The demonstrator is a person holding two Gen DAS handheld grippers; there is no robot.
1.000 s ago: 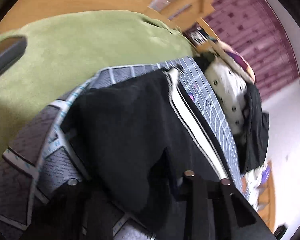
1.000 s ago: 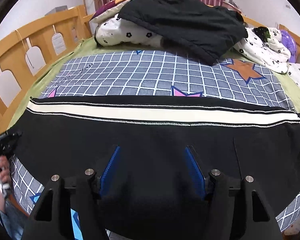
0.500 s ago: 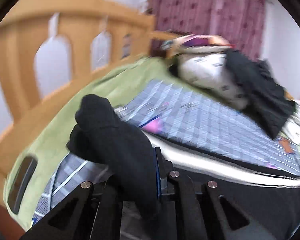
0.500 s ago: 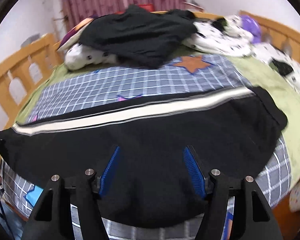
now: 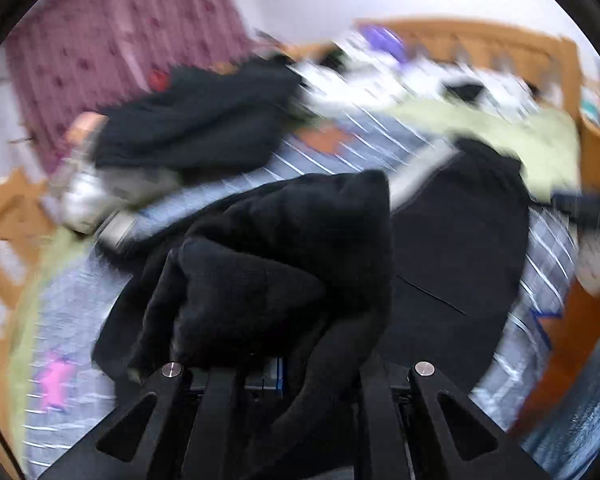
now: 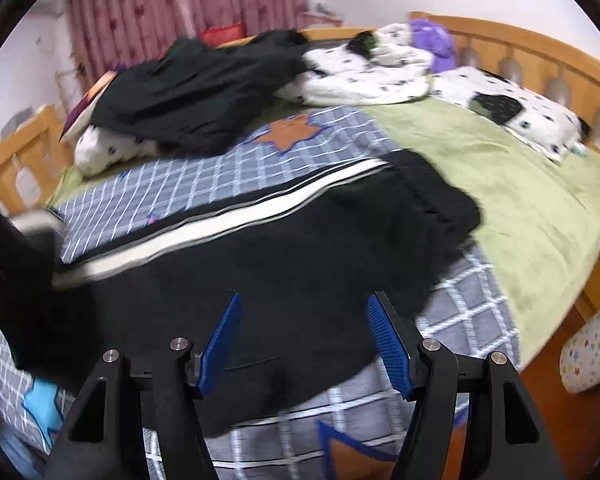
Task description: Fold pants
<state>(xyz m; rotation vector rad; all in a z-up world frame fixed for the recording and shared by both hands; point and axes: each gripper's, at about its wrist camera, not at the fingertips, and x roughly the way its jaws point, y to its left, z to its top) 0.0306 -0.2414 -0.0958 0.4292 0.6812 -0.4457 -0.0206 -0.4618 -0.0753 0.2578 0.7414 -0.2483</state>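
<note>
Pants (image 6: pixel 300 256), black with a white stripe (image 6: pixel 204 232) along one side, lie spread across the blue checked blanket (image 6: pixel 204 172) on the bed. One end of the pants is bunched up into a thick black lump (image 5: pixel 284 264), and the left tool (image 5: pixel 276 368) is closed on that lump, so the cloth hangs over its fingers and hides most of them. The lump is lifted up above the rest of the pants, which lie flat below it. The picture from the left tool is blurry. The right tool (image 6: pixel 304 340) is wide, with its two blue pads (image 6: pixel 220 336) well apart, and nothing is between them. It hangs just over the near edge of the pants and I cannot tell if it touches the cloth. The other end of the pants (image 6: pixel 440 204) lies near the green sheet (image 6: pixel 520 184). Behind the pants, at the far side of the bed, there is a pile of dark clothes (image 6: pixel 196 88) on top of a white spotted pillow (image 6: pixel 104 148). More white spotted bedding (image 6: pixel 364 76) and a purple soft thing (image 6: pixel 436 40) lie beside that pile. A wooden bed rail (image 6: pixel 540 60) goes around the bed, and a pink curtain (image 6: pixel 180 12) hangs behind it.
</note>
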